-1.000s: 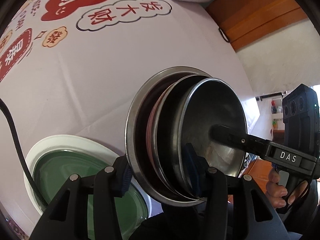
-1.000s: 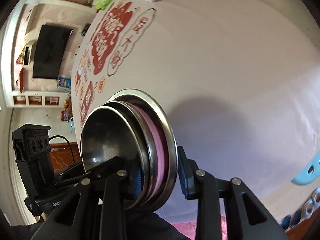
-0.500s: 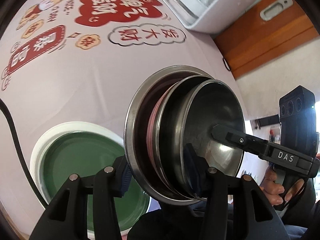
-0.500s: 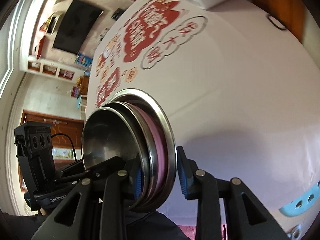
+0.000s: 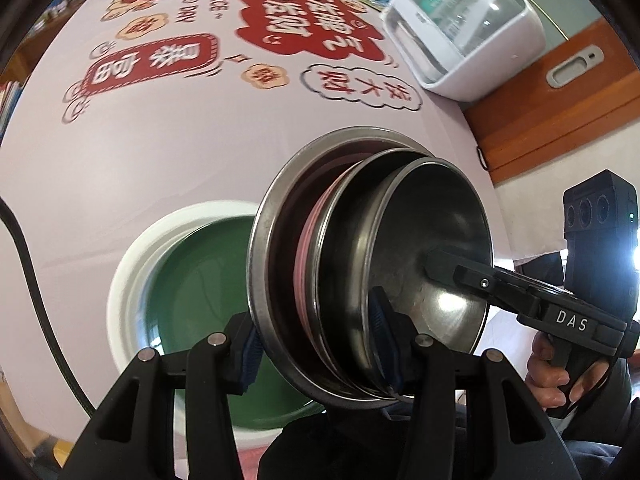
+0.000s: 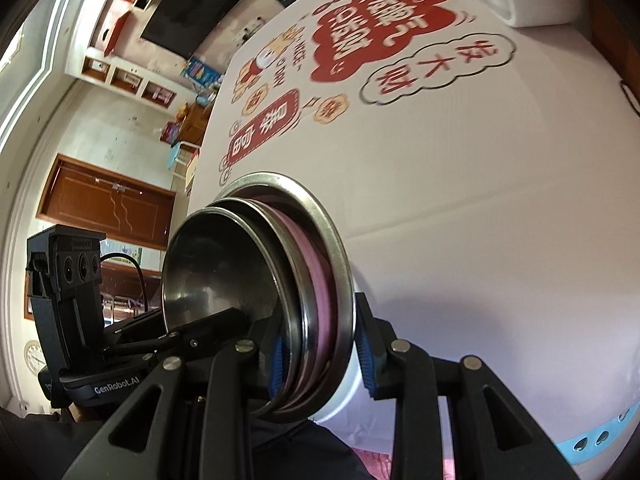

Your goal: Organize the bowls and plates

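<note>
A nested stack of steel bowls [image 5: 400,280] with a pink bowl [image 5: 306,264] inside the outer steel one is held above the table between both grippers. My left gripper [image 5: 316,344] is shut on the stack's near rim. My right gripper [image 6: 322,354] is shut on the opposite rim of the same stack [image 6: 240,280]. A white plate with a green centre [image 5: 184,280] lies on the table right behind and below the stack; its white edge shows in the right wrist view [image 6: 344,392].
The table has a pale cloth with red printed patterns [image 5: 304,28]. A white appliance with a clear lid [image 5: 468,28] stands at the far right edge. A light blue perforated item [image 6: 600,436] lies at the right.
The stack, held by both grippers, has moved toward the green plate, which now shows closer behind it. Both views have tilted up, showing more of the far table.
</note>
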The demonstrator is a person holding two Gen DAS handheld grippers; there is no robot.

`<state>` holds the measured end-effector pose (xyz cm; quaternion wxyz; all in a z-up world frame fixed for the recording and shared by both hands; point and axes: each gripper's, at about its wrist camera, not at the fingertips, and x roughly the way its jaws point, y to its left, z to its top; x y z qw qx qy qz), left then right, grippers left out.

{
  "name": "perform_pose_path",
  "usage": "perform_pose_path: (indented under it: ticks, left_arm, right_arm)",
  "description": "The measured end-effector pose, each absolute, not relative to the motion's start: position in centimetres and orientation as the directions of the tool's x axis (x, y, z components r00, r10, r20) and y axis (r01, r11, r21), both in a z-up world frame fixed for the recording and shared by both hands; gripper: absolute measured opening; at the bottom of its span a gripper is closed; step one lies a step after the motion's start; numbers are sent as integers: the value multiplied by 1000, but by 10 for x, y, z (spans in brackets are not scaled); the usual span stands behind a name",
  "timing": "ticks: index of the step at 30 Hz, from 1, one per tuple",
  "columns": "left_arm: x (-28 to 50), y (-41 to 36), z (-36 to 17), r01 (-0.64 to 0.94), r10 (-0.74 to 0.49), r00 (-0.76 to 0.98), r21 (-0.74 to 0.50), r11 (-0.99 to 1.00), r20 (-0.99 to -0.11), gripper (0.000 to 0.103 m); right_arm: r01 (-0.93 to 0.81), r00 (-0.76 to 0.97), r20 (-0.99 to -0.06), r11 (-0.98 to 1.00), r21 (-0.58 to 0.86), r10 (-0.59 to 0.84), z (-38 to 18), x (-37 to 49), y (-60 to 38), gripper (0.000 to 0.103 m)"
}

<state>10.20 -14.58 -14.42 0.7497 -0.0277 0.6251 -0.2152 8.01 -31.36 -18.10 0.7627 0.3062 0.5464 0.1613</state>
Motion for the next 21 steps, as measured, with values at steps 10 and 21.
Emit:
perform_pose_path:
  ticks: [10, 21]
  left_arm:
    - [94, -100, -157, 250, -329, 87, -300, 921, -940, 46]
    - [86, -66, -182, 258, -327, -13, -319, 912, -945, 46]
  right_arm:
    - [86, 293, -758, 774, 627, 582, -194, 86, -262, 30]
    - [161, 255, -802, 794, 586, 540, -212, 78, -227, 30]
